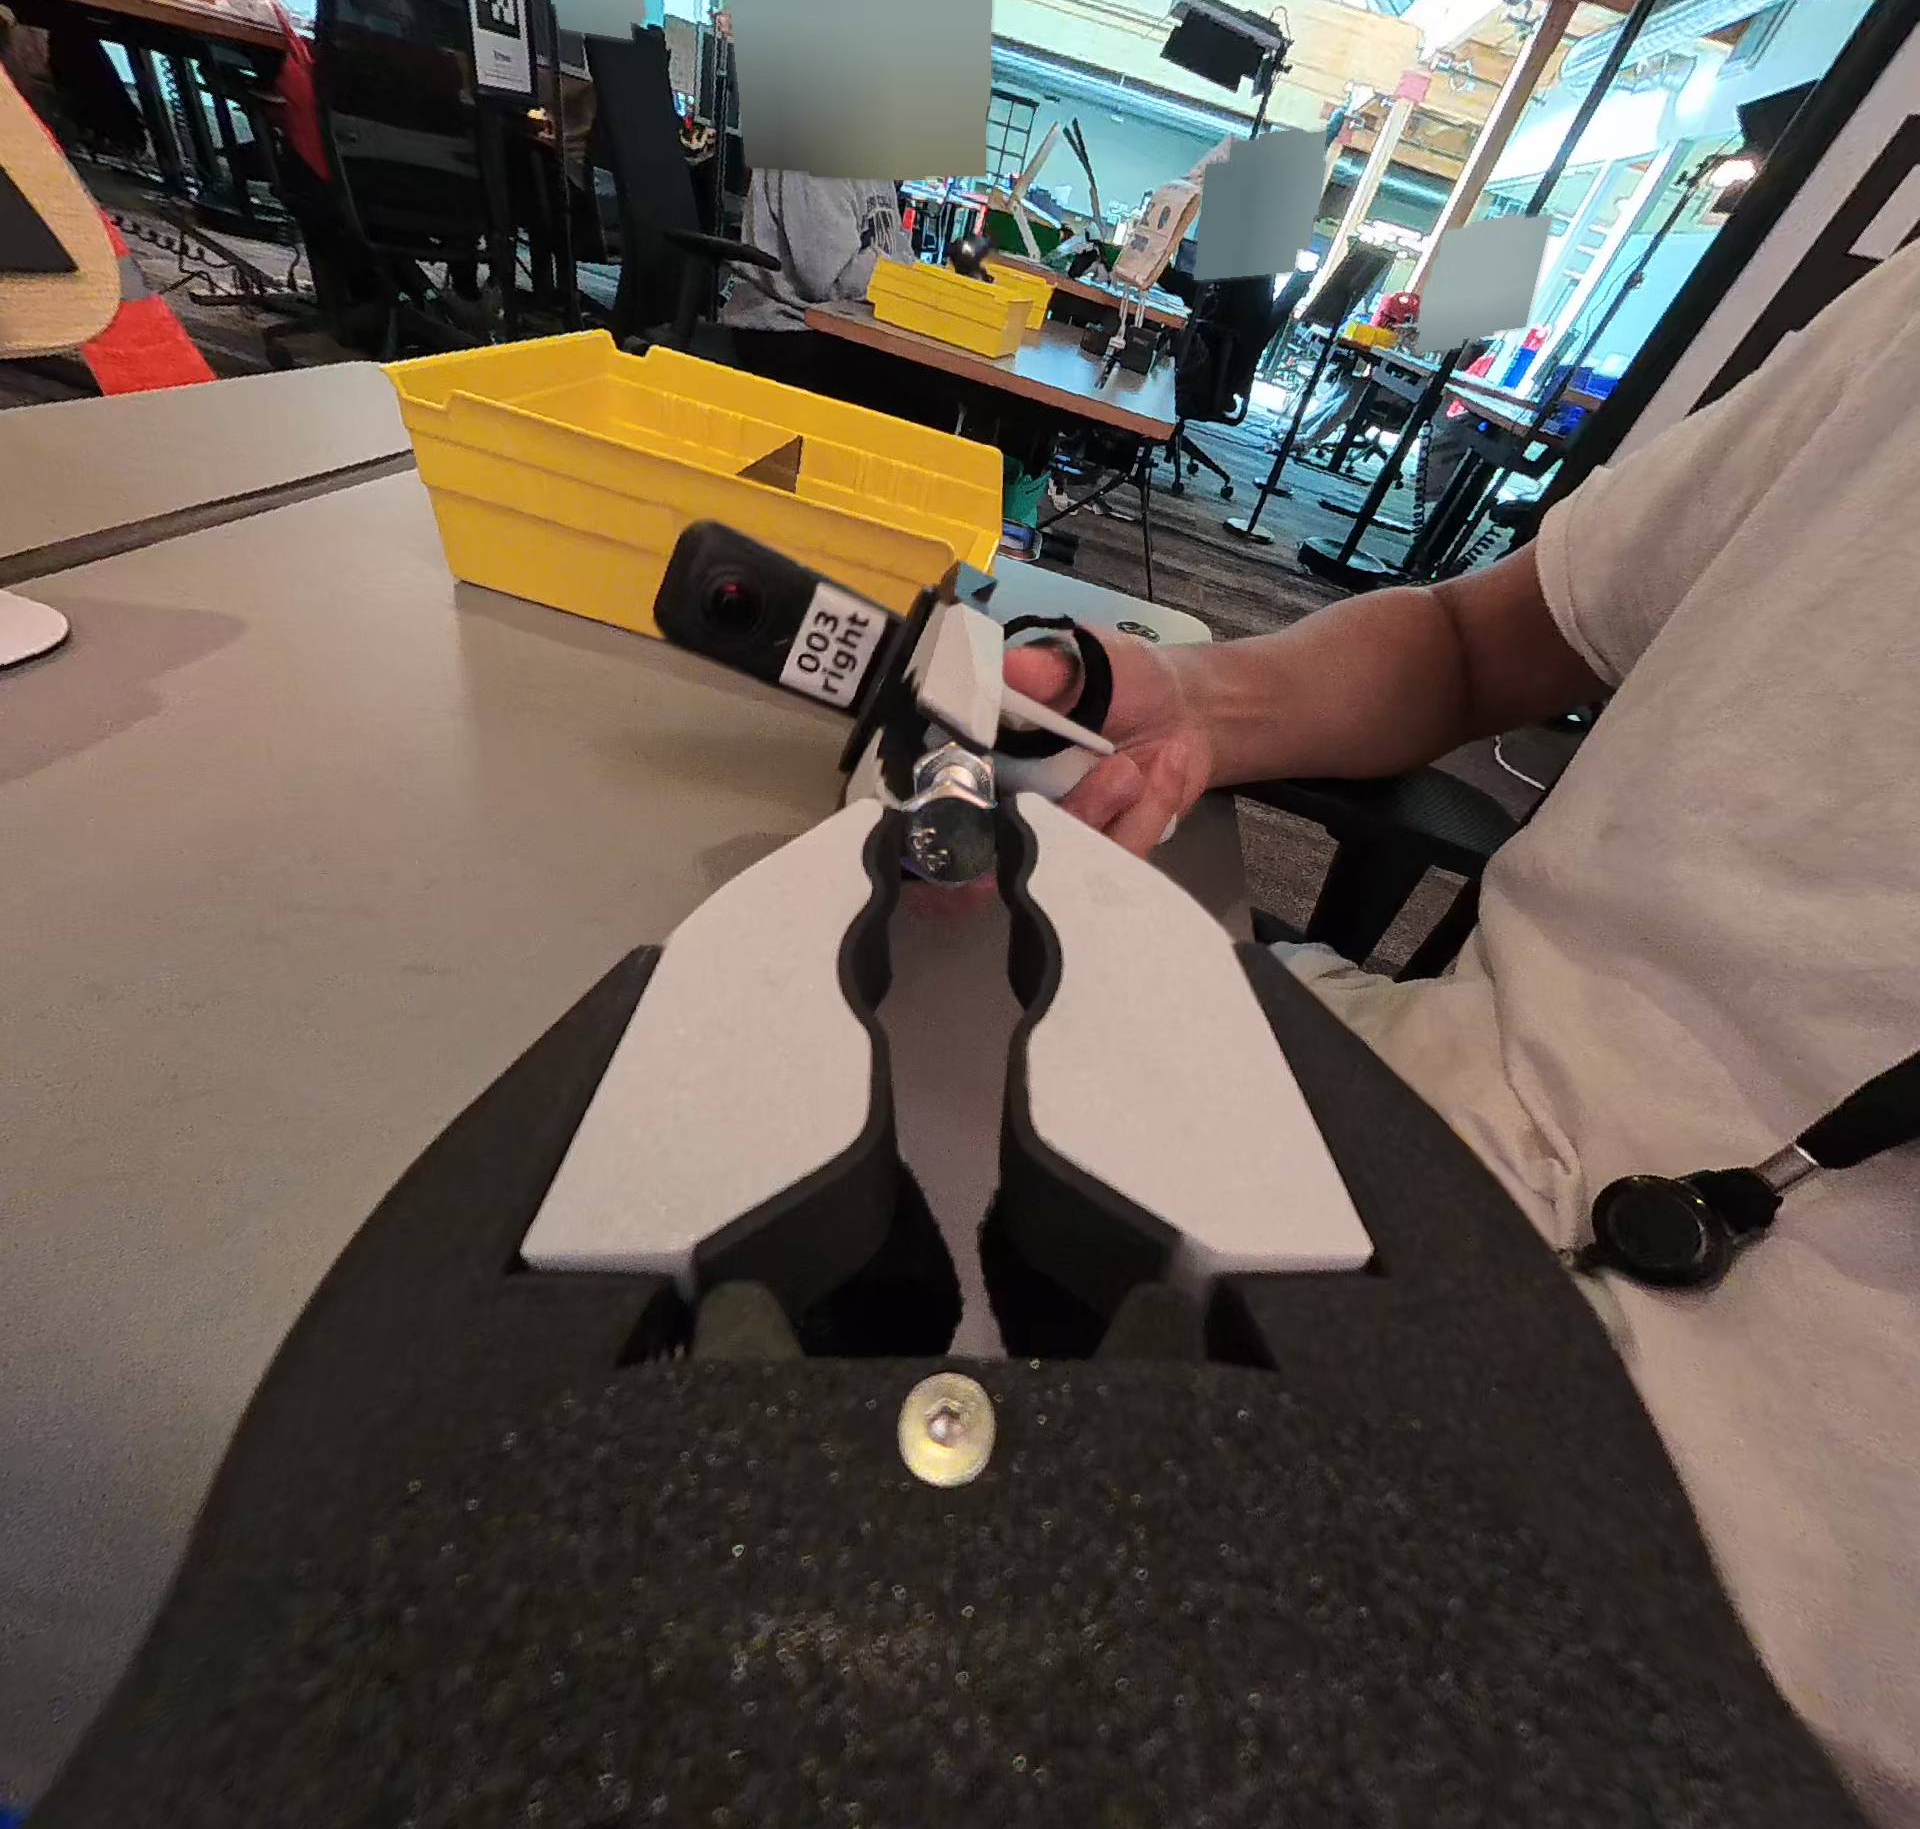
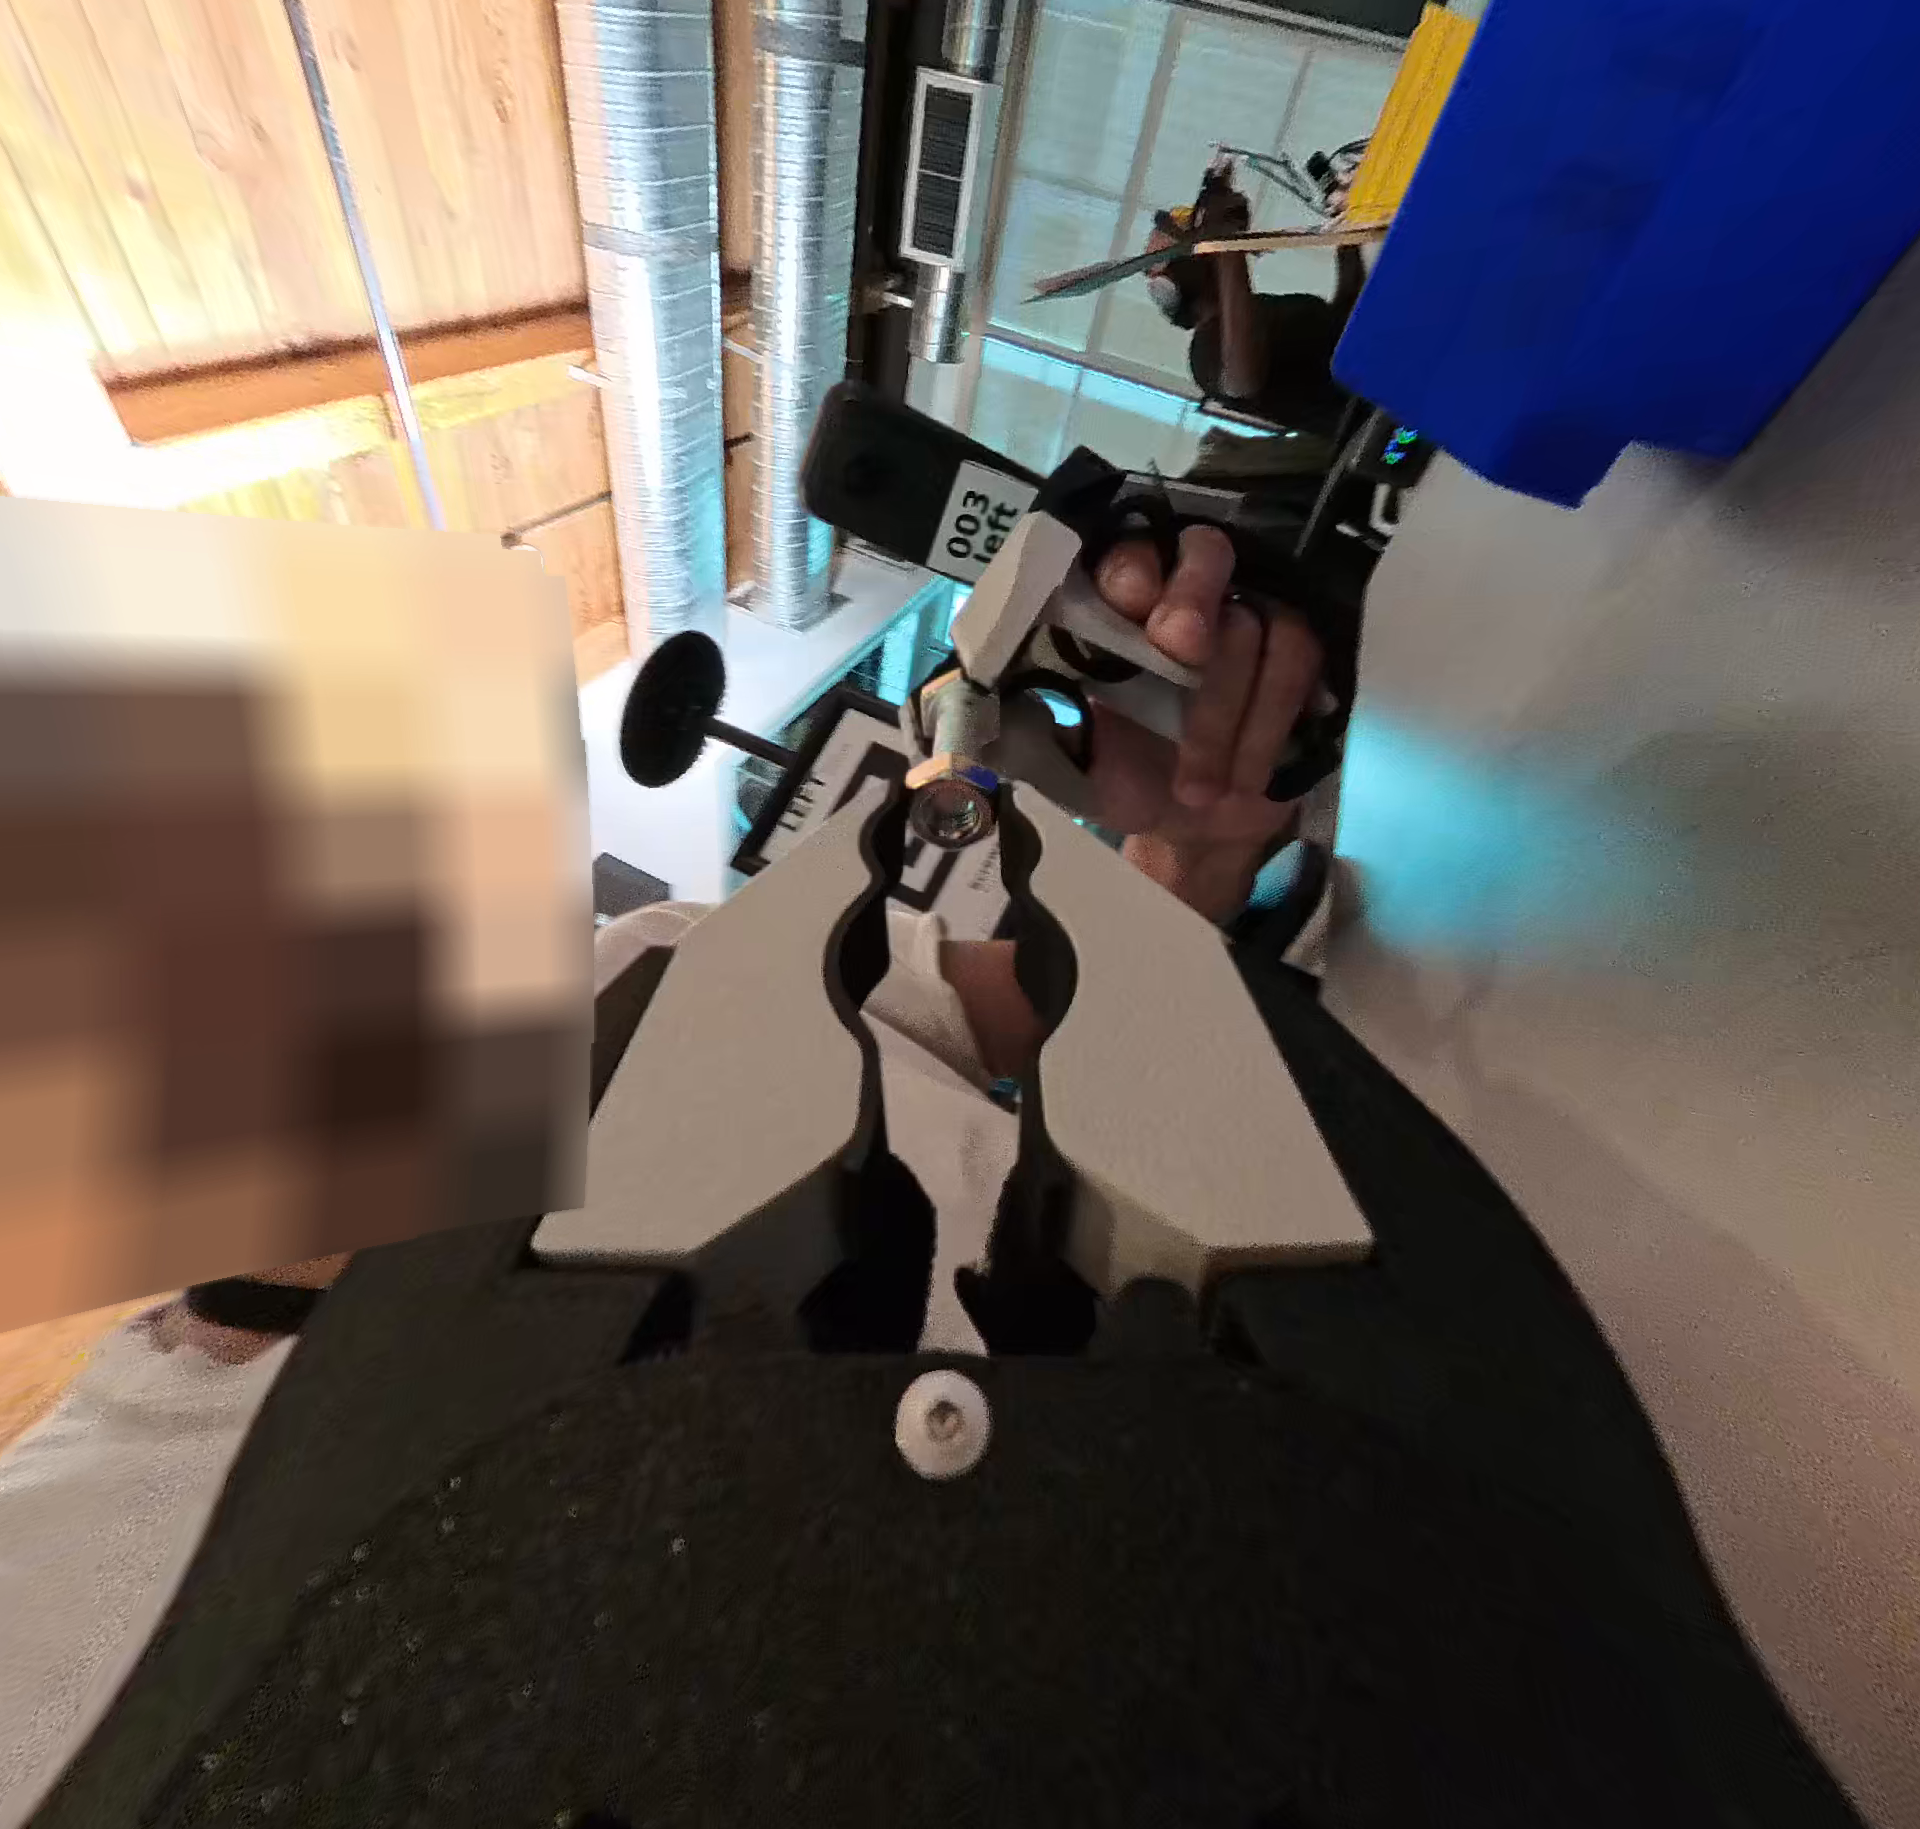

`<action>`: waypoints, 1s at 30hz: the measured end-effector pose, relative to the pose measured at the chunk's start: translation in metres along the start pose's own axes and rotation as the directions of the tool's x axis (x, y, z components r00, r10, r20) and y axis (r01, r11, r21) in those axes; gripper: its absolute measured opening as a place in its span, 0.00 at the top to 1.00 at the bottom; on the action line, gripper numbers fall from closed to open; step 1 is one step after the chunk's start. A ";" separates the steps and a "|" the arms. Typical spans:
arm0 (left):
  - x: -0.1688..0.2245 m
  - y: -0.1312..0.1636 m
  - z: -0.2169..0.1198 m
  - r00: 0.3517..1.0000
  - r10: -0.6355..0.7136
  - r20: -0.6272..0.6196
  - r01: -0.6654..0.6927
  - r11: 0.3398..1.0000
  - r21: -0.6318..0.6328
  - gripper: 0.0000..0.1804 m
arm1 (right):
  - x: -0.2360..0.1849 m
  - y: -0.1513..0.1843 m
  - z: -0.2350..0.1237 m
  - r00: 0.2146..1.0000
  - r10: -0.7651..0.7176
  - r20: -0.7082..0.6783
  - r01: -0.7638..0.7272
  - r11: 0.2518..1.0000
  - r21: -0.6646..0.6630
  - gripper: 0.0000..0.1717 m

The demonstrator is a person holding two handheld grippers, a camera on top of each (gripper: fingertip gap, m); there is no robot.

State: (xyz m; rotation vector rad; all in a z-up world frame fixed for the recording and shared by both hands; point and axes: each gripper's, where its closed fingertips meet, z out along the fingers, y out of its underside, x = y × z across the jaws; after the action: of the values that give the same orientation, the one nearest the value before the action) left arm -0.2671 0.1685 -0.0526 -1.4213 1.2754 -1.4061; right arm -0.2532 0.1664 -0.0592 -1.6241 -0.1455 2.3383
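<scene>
The left gripper [image 1: 948, 849] clamps the round dark head of a silver metal bolt [image 1: 951, 844] between its tips, the pads closed against both sides of it. The right gripper [image 2: 951, 823] meets it tip to tip and grips a silver hexagonal nut [image 2: 954, 811] sitting on the far end of that same bolt. Both are held up above the grey table [image 1: 312, 792], with a yellow plastic bin [image 1: 623, 470] lying well beyond the left jaws.

The risk, as I judge it, is a slip. Each grip is only at the very tips, so a twist with the two grippers out of line could jam the thread, or pop the bolt free to drop on the table (or off its near edge).

The thread between head and nut is hard to make out. The blue bin [image 2: 1662, 169] to the right of the right jaws is cut off at the frame edge. Motion blur softens the hand [image 2: 1216, 699] behind the left gripper.
</scene>
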 end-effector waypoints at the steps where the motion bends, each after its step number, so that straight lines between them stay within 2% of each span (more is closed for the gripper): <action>1: -0.001 0.001 0.000 1.000 0.004 0.006 -0.004 1.000 -0.006 0.91 | 0.001 0.000 -0.001 0.999 -0.033 -0.027 0.033 0.999 -0.006 0.90; 4: -0.002 0.000 -0.001 0.999 -0.035 -0.006 0.035 0.999 0.009 0.91 | 0.002 0.000 -0.001 0.947 -0.281 -0.153 0.275 0.960 -0.059 0.90; 6: -0.002 -0.006 -0.005 0.995 -0.090 -0.044 0.092 0.994 0.050 0.91 | -0.003 -0.001 -0.001 0.809 -0.537 -0.239 0.515 0.843 -0.151 0.90; 7: -0.002 -0.011 -0.008 0.991 -0.115 -0.062 0.120 0.990 0.079 0.91 | -0.007 -0.001 -0.001 0.699 -0.665 -0.265 0.629 0.747 -0.216 0.90; 9: -0.005 -0.019 -0.016 0.981 -0.165 -0.100 0.178 0.975 0.134 0.91 | -0.013 -0.002 -0.004 0.412 -0.863 -0.293 0.794 0.498 -0.349 0.90; 10: -0.007 -0.023 -0.020 0.975 -0.188 -0.117 0.205 0.965 0.161 0.91 | -0.019 -0.003 -0.004 0.277 -0.915 -0.293 0.840 0.378 -0.389 0.90; 11: -0.009 -0.026 -0.024 0.969 -0.209 -0.133 0.231 0.955 0.186 0.91 | -0.026 -0.001 -0.002 0.175 -0.944 -0.281 0.868 0.283 -0.408 0.90; 13: -0.013 -0.029 -0.029 0.961 -0.235 -0.144 0.262 0.942 0.211 0.91 | -0.028 0.001 -0.002 -0.003 -0.967 -0.254 0.859 0.128 -0.496 0.90; 15: -0.015 -0.026 -0.027 0.966 -0.228 -0.120 0.248 0.949 0.196 0.91 | -0.023 -0.003 -0.008 -0.214 -0.951 -0.225 0.793 -0.035 -0.608 0.90; 17: -0.016 -0.021 -0.022 0.976 -0.208 -0.067 0.216 0.963 0.161 0.91 | -0.016 -0.009 -0.018 -0.452 -0.881 -0.143 0.647 -0.213 -0.732 0.90; 19: -0.021 -0.014 -0.016 0.982 -0.191 0.003 0.189 0.974 0.128 0.91 | -0.011 -0.013 -0.027 -0.611 -0.791 -0.031 0.475 -0.334 -0.814 0.90; 20: -0.025 -0.010 -0.014 0.982 -0.185 0.042 0.180 0.977 0.112 0.91 | -0.008 -0.014 -0.030 -0.649 -0.761 0.017 0.403 -0.362 -0.840 0.90; 22: -0.028 -0.004 -0.011 0.981 -0.178 0.080 0.172 0.982 0.076 0.91 | -0.003 -0.016 -0.036 -0.668 -0.741 0.073 0.314 -0.369 -0.875 0.90; 24: -0.027 -0.004 -0.009 0.981 -0.172 0.089 0.166 0.983 0.072 0.91 | -0.011 -0.020 -0.039 -0.657 -0.752 0.057 0.313 -0.340 -0.887 0.90; 26: -0.023 -0.005 -0.007 0.982 -0.170 0.079 0.164 0.984 0.072 0.91 | -0.039 -0.040 -0.051 -0.658 -0.753 -0.015 0.332 -0.272 -0.903 0.90; 27: -0.022 -0.005 -0.006 0.983 -0.162 0.083 0.157 0.985 0.068 0.91 | -0.058 -0.054 -0.062 -0.657 -0.751 -0.061 0.334 -0.218 -0.917 0.90; 28: -0.021 -0.004 -0.005 0.984 -0.151 0.092 0.146 0.987 0.060 0.91 | -0.077 -0.072 -0.081 -0.643 -0.757 -0.115 0.320 -0.129 -0.939 0.90; 30: -0.021 -0.001 -0.004 0.985 -0.131 0.108 0.128 0.991 0.041 0.91 | -0.106 -0.098 -0.135 -0.554 -0.796 -0.243 0.249 0.120 -0.961 0.90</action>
State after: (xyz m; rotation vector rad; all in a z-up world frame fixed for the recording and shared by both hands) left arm -0.2683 0.1899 -0.0558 -1.5604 1.1017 -1.4066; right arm -0.0764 0.2175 0.0113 -1.8085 -1.1312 -0.2756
